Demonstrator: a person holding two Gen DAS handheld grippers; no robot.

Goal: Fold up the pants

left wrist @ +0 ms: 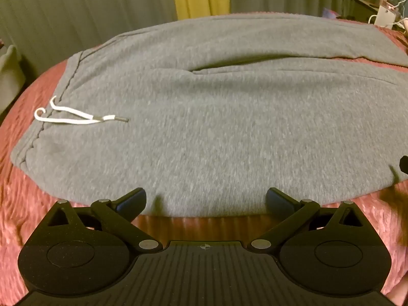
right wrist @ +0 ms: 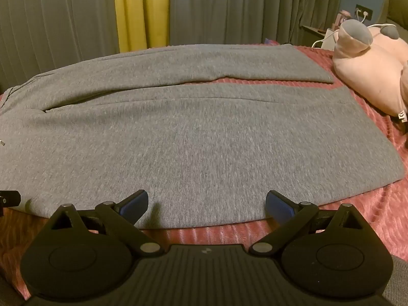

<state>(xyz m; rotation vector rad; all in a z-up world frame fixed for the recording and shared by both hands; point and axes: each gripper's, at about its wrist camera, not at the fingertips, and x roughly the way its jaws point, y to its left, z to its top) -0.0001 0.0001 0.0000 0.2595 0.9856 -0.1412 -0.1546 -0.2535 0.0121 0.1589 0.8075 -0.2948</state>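
Observation:
Grey sweatpants (left wrist: 216,117) lie flat across a pink ribbed bedspread (left wrist: 30,204), waistband at the left with a white drawstring (left wrist: 74,117), both legs running to the right. My left gripper (left wrist: 206,200) hovers over the near edge of the upper leg, jaws wide open, nothing between them. In the right wrist view the pants (right wrist: 193,137) show both legs side by side, their cuffs at the right. My right gripper (right wrist: 207,201) stands open over the near edge of the lower leg, holding nothing. A black tip of the left gripper (right wrist: 10,197) shows at the left border.
A pink plush toy (right wrist: 369,76) with grey ears lies on the bed beyond the cuffs at the right. Grey and yellow curtains (right wrist: 140,10) hang behind the bed. A side table with chargers and cables (left wrist: 387,12) stands at the far right.

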